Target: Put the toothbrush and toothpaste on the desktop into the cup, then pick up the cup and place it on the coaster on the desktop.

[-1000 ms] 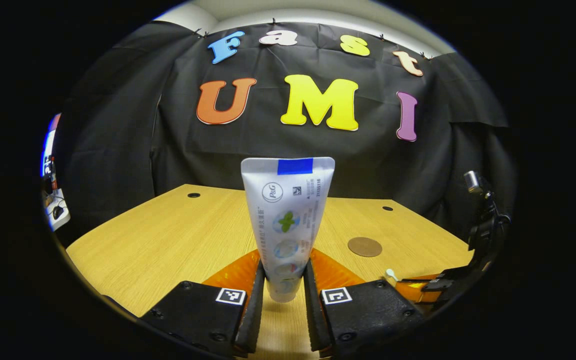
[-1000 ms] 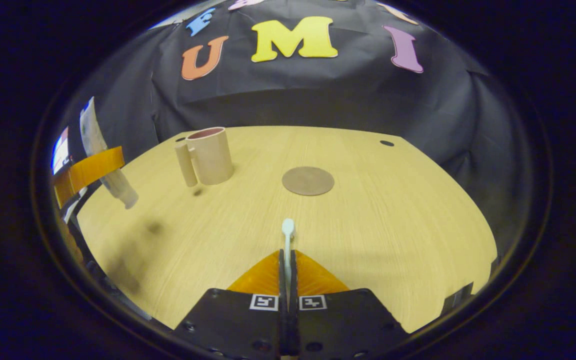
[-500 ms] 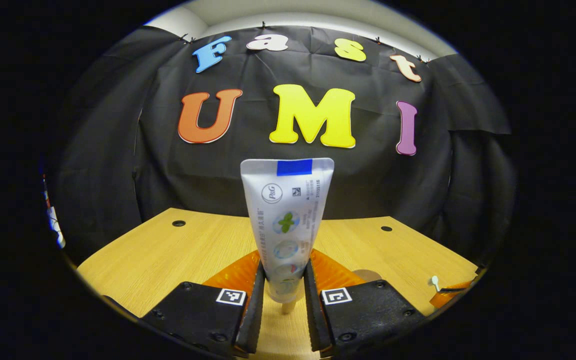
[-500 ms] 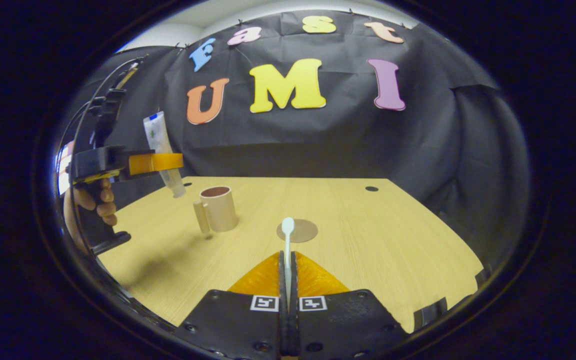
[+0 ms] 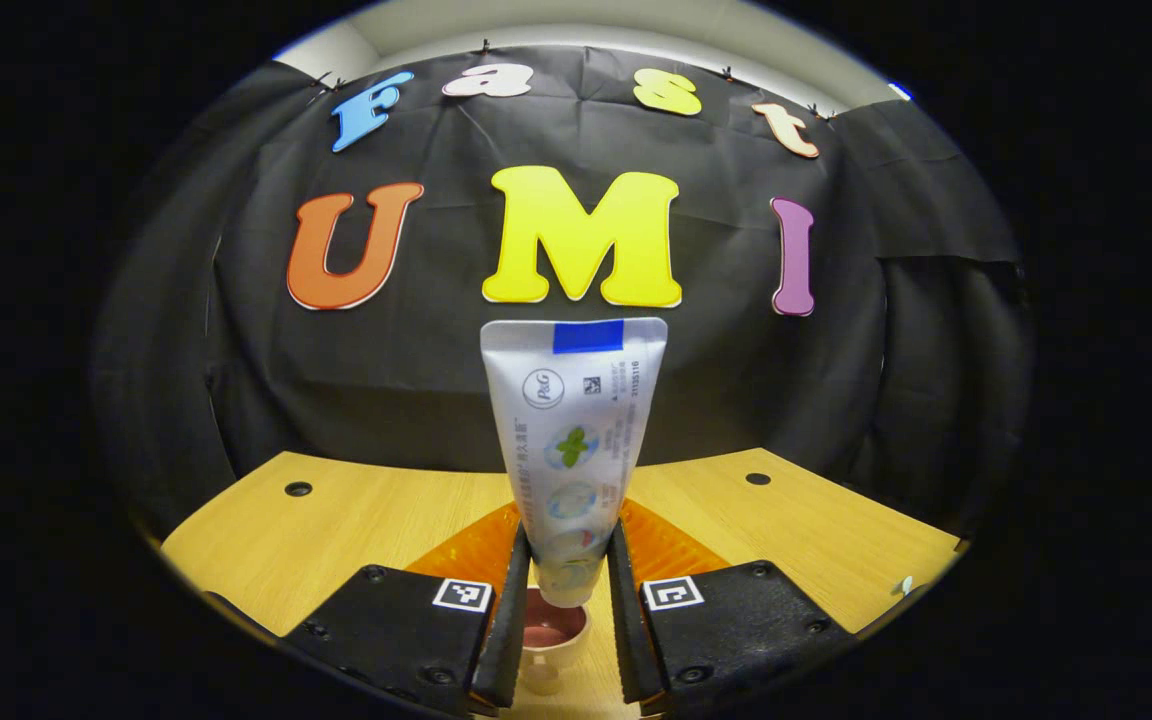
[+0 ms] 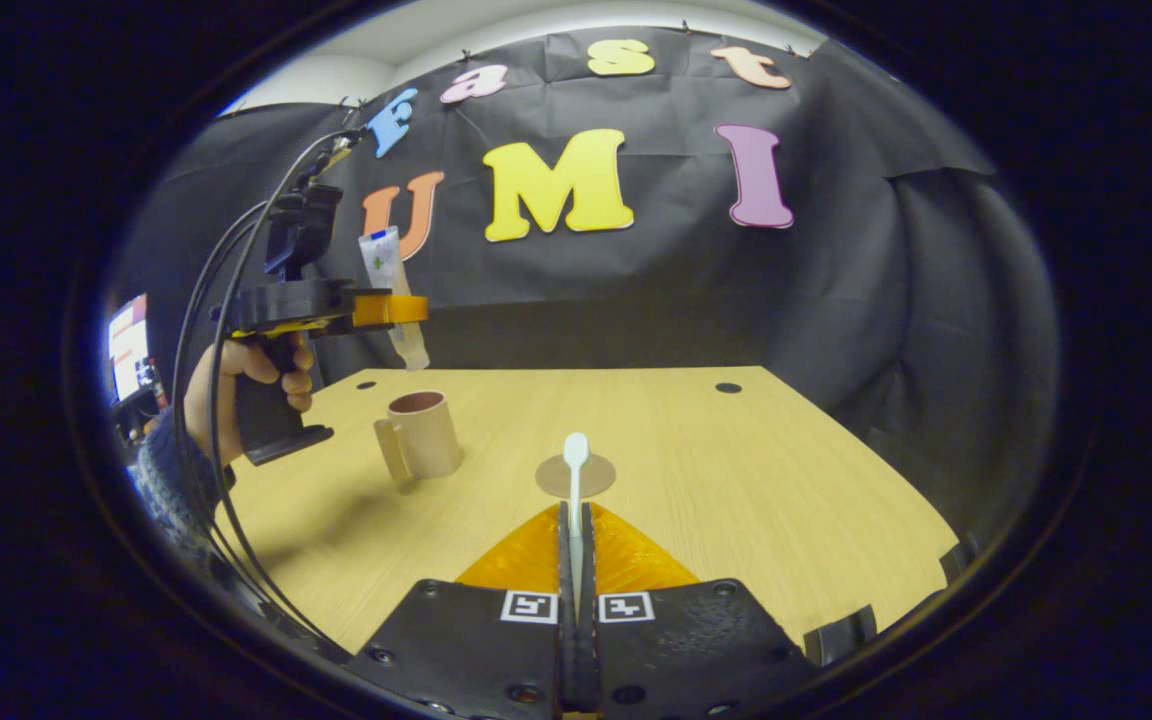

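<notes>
Underfoot, so to speak, is a pale wooden desk (image 6: 696, 470) with small dark holes near its far corners, backed by a black cloth wall (image 6: 836, 290); a lit screen (image 6: 128, 345) shows at the far left of the right gripper view. On the desk a tan cup (image 6: 423, 447) with a handle stands left of a round brown coaster (image 6: 591, 478), apart from it. The left gripper (image 5: 566, 590) has its fingers closed narrowly on the toothpaste (image 5: 573, 440), held upright, cap down, directly above the cup's mouth (image 5: 551, 635). A hand (image 6: 236, 385) grips its handle. The right gripper (image 6: 575, 545) is pinched almost fully together on the toothbrush (image 6: 575, 470), head pointing forward over the coaster.
</notes>
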